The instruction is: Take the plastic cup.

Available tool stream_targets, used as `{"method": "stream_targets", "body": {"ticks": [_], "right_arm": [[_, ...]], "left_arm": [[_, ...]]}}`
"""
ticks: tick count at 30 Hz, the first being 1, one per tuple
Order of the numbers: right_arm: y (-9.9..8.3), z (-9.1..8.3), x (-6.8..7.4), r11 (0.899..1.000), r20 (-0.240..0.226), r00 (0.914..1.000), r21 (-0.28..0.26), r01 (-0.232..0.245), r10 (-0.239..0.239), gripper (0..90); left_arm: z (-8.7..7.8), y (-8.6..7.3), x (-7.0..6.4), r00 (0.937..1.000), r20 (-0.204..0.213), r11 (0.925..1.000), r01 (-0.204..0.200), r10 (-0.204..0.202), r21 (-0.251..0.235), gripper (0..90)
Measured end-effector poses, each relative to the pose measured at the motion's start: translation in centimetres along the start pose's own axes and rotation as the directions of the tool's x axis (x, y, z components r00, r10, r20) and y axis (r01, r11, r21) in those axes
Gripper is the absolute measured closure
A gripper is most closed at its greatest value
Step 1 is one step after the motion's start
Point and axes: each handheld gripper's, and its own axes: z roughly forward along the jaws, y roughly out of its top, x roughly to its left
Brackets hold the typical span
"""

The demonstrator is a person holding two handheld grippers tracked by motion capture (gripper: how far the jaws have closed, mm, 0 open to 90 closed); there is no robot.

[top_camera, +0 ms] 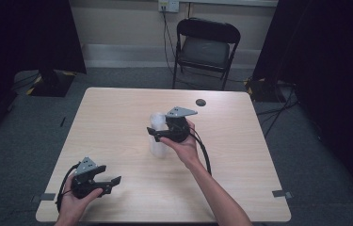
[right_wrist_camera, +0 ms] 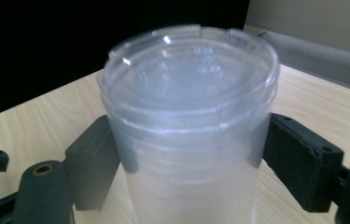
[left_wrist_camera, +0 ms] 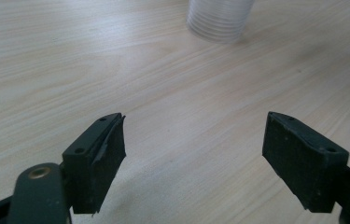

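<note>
Left gripper (top_camera: 110, 183): near front-left corner of surface (top_camera: 117, 117), jaws spread, holding nothing.

Clear plastic container (top_camera: 157, 136): upright at mid-surface, lid on, ribbed wall.

Right gripper (top_camera: 154, 133): jaws set on either side of the container just below its lid, pads at the wall; firm clamp cannot be confirmed.

Black cap (top_camera: 201, 102): far edge, well apart.

Risk: thin, smooth wall may buckle or slip if squeezed unevenly; a high grip may tip it.

No legible text, label, brand, number or sign appears on any surface in the three views.
</note>
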Motion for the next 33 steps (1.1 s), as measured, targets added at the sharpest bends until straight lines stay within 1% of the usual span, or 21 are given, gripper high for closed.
{"method": "stream_targets", "body": {"ticks": [7,10,11,14,21,23,25,26,27,33], "right_arm": [[-0.7,0.7,-0.2,1.000,0.003,0.9999,0.010,-0.015,0.015,21.3],[-1.0,0.9,-0.3,1.000,-0.003,0.9998,0.024,-0.019,0.019,20.8],[-1.1,0.9,-0.2,1.000,-0.001,0.9998,0.020,-0.020,0.020,20.8],[-1.5,1.1,-0.2,0.999,0.001,0.9999,0.033,-0.014,0.013,20.9],[-1.8,1.4,-0.4,0.999,0.003,0.9998,0.031,-0.019,0.019,21.6],[-1.9,1.4,-0.2,0.999,0.009,0.9999,0.037,-0.006,0.006,21.8],[-1.9,1.4,-0.2,0.999,0.010,0.9999,0.037,-0.007,0.007,23.0],[-1.9,1.4,-0.2,0.999,0.015,0.9999,0.036,-0.002,0.002,24.8],[-2.0,1.4,-0.2,0.999,0.010,0.9999,0.033,-0.003,0.002,28.5],[-1.8,1.2,-0.2,1.000,0.013,0.9999,0.021,0.001,-0.002,28.4]], "left_arm": [[0.0,0.0,-0.1,1.0000,0.004,1.0000,-0.005,0.005,0.001,21.0],[0.0,0.0,0.0,1.0000,0.005,1.0000,0.000,0.000,0.001,21.0],[0.0,0.0,0.0,1.0000,0.006,1.0000,0.005,-0.005,-0.002,21.0],[0.0,0.0,0.0,1.0000,0.003,1.0000,0.002,-0.002,0.002,21.0],[0.1,0.0,0.0,1.0000,0.008,1.0000,0.000,0.000,0.004,20.9],[0.1,0.0,0.0,1.0000,0.008,1.0000,0.002,-0.002,0.003,20.9],[0.1,0.0,0.0,1.0000,0.006,1.0000,0.003,-0.004,0.002,20.9],[0.1,0.0,0.0,1.0000,0.006,1.0000,0.003,-0.003,0.003,20.9],[0.1,0.0,0.0,1.0000,0.007,1.0000,0.001,-0.001,0.005,20.9],[0.1,0.0,0.0,1.0000,0.008,1.0000,0.003,-0.003,0.004,21.0]]}}
